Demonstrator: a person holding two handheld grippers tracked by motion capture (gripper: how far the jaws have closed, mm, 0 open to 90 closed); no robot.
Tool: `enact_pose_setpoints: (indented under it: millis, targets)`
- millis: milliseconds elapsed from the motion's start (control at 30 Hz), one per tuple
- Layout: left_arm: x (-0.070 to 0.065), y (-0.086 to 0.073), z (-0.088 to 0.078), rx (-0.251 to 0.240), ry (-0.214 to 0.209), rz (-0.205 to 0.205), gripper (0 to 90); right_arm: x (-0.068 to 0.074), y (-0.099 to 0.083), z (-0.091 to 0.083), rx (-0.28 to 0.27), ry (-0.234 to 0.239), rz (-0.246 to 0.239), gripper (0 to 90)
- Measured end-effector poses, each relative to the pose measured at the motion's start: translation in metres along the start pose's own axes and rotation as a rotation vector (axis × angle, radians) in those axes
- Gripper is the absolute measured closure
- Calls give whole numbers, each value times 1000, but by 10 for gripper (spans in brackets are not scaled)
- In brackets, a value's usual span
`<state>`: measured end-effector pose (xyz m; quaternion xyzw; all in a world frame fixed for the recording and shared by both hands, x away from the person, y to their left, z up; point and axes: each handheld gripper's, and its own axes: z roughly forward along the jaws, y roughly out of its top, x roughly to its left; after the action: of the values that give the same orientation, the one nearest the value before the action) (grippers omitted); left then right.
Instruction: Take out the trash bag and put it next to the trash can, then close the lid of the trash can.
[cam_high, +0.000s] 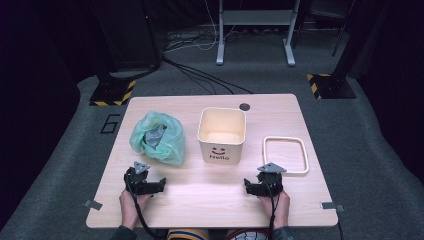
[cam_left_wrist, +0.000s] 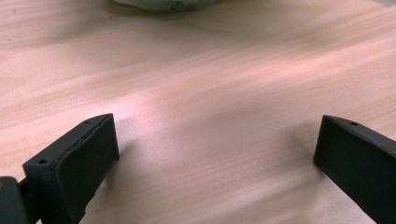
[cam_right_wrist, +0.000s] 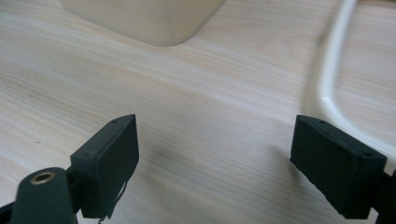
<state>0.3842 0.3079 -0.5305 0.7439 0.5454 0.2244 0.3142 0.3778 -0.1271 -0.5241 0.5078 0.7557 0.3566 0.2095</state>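
High view: wooden tabletop (cam_high: 210, 197), a person's hands at its near edge. Left gripper (cam_high: 150, 186) rests near the near-left corner, jaws apart and pointing toward the middle of the near edge, nothing between them. Right gripper (cam_high: 252, 187) sits toward the near-right corner, jaws likewise apart and empty, pointing inward. A crumpled green plastic bag (cam_high: 159, 138) lies on the left half of the tabletop, just beyond the left gripper, something dark showing in its opening. A cream square bin (cam_high: 222, 135) with a smiley face and "Hello" on its front stands upright at the centre, open top, inside empty as far as visible. A cream square rim frame (cam_high: 285, 154) lies flat toward the right edge, just beyond the right gripper, apart from the bin.

Left gripper view: two black jaws wide apart over bare wood, holding nothing. Edge of the green bag (cam_left_wrist: 161, 3) at the top of the frame, well clear of the pads.

Right gripper view: jaws wide open, empty, over bare wood. Bin's lower corner (cam_right_wrist: 144, 18) at upper left; the frame's rounded bar (cam_right_wrist: 327, 88) runs along the right, passing close behind the right-hand jaw; whether it touches cannot be told.
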Motion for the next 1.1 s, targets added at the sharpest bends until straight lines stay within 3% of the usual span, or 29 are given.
enact_pose_setpoints:
  millis: [200,233,300,333,367,467,500,633,667,700,900,1000,1100]
  targets:
    - [-9,-5,-5,-2,6,-5,0,-23,5,-29,-51,-40,15,144]
    - [-11,-6,-6,1,3,1,0,-38,9,-39,-62,-61,26,146]
    - [-14,-6,-6,0,3,2,0,-53,13,-45,-68,-90,39,146]
    - [-14,-6,-6,0,3,2,0,-53,13,-45,-68,-90,39,146]
    - [-16,-6,-6,0,-4,13,0,-68,15,-49,-71,-110,64,147]
    - [-17,-6,-5,0,-6,13,0,-81,16,-51,-65,-126,80,147]
    - [-17,-5,-5,1,-9,13,0,-99,17,-52,-54,-148,99,146]
    - [-17,-4,-3,-1,-13,17,0,-126,17,-49,-41,-157,147,143]
    - [-17,-3,-3,1,-15,20,0,-126,17,-49,-41,-157,147,143]
    - [-18,-3,-2,1,-16,21,0,-138,17,-44,-21,-154,170,136]
    - [-18,-1,0,-2,-29,28,0,-155,17,-31,14,-168,179,163]
    - [-18,0,1,-2,-33,35,0,-167,17,-18,66,-191,189,283]
    - [-17,1,1,2,-35,40,0,-172,18,-11,94,-202,189,337]
